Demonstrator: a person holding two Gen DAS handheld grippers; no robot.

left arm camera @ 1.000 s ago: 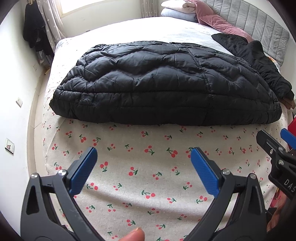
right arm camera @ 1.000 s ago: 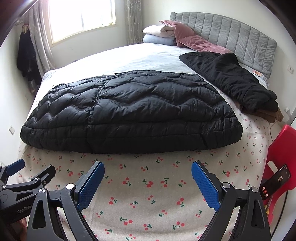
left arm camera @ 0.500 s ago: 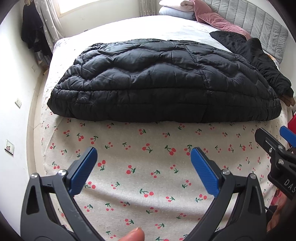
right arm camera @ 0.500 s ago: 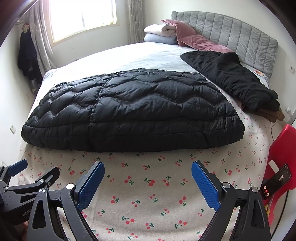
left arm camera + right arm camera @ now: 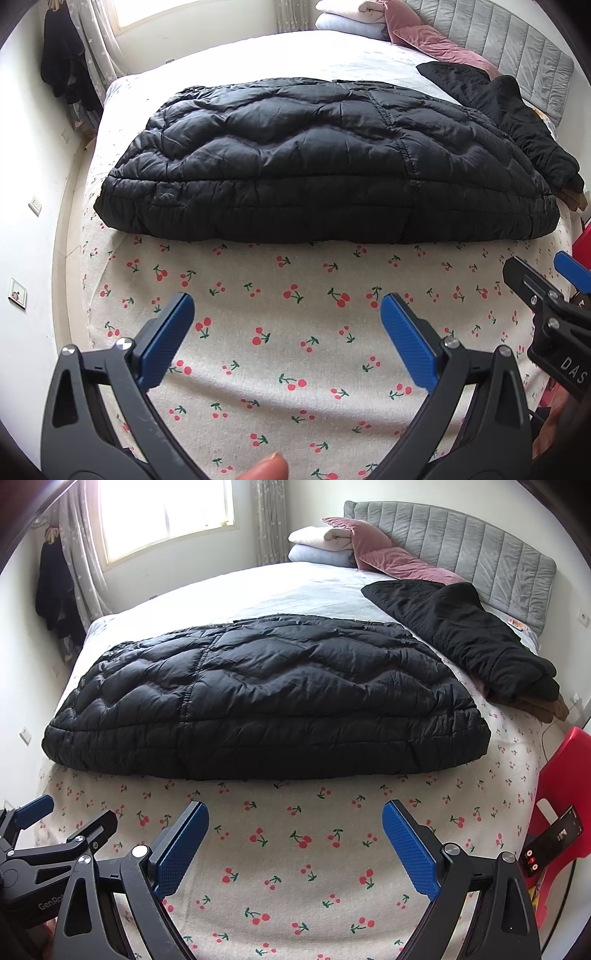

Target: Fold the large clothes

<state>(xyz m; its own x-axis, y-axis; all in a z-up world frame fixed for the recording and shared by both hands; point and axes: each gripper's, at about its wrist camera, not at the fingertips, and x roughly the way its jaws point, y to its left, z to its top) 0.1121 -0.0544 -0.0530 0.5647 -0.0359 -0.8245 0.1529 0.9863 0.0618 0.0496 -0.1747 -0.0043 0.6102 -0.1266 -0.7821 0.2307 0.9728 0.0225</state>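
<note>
— Where is there room to pass?
— Over the cherry-print sheet (image 5: 295,849), bare before the black puffer coat (image 5: 266,694).
— And blocking?
— A dark garment (image 5: 469,638) and red chair (image 5: 565,775) on the right.

Ahead of me the cherry-print sheet (image 5: 295,849) covers the near end of the bed. At one o'clock a grey padded headboard (image 5: 461,539) backs a pink cushion (image 5: 384,550) and folded pale blankets (image 5: 321,544). At eleven o'clock is a bright window (image 5: 166,513); at four o'clock a phone (image 5: 552,845) lies on a red stool (image 5: 565,760).
</note>
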